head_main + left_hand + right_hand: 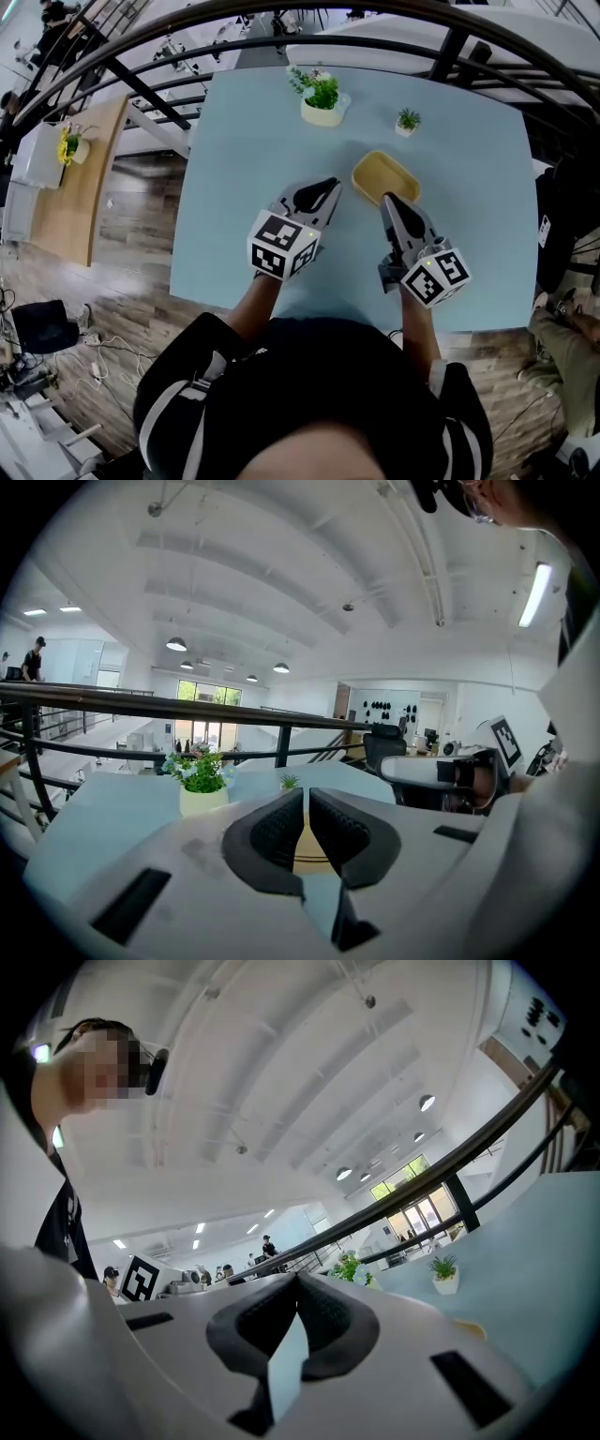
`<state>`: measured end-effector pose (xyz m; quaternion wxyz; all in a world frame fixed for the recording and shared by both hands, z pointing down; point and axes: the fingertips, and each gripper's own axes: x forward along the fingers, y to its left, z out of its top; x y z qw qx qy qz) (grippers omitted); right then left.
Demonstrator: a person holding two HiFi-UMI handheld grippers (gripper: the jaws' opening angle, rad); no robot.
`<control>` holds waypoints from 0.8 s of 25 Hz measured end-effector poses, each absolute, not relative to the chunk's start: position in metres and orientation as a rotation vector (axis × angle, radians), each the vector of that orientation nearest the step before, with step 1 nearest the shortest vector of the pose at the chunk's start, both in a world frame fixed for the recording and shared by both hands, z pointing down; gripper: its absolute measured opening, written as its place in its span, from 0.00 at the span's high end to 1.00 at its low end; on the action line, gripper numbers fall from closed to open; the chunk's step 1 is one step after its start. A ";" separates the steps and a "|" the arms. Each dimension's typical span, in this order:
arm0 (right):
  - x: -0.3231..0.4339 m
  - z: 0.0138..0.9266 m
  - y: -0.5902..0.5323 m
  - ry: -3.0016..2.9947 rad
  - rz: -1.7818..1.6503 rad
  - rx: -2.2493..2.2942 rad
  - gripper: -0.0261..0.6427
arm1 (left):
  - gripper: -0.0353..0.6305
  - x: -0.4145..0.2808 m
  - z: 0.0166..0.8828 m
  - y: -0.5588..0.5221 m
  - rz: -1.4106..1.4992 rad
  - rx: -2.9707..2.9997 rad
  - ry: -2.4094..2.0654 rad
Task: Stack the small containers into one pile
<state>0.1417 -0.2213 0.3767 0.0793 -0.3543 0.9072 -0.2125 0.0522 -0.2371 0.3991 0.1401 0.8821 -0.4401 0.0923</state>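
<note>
Yellow container near closed left claw and right claw, square-marker cubes

**Three Views Around One Tabletop**

The tabletop is viewed from overhead at its near edge, steeply downward, with the left gripper and right gripper close below. Each gripper view is set low behind its own jaws, facing the far railing; the right one is tilted. The potted plant is shared by all three views.
</note>
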 end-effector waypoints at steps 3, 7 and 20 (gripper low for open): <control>0.136 0.374 -0.221 2.726 -0.626 -1.044 0.95 | 0.90 0.049 0.397 -0.236 0.266 2.550 -1.277; 0.130 0.372 -0.222 2.719 -0.629 -1.028 0.95 | 0.90 0.045 0.397 -0.235 0.277 2.549 -1.285; 0.124 0.372 -0.223 2.719 -0.630 -1.006 0.95 | 0.90 0.039 0.394 -0.237 0.282 2.553 -1.296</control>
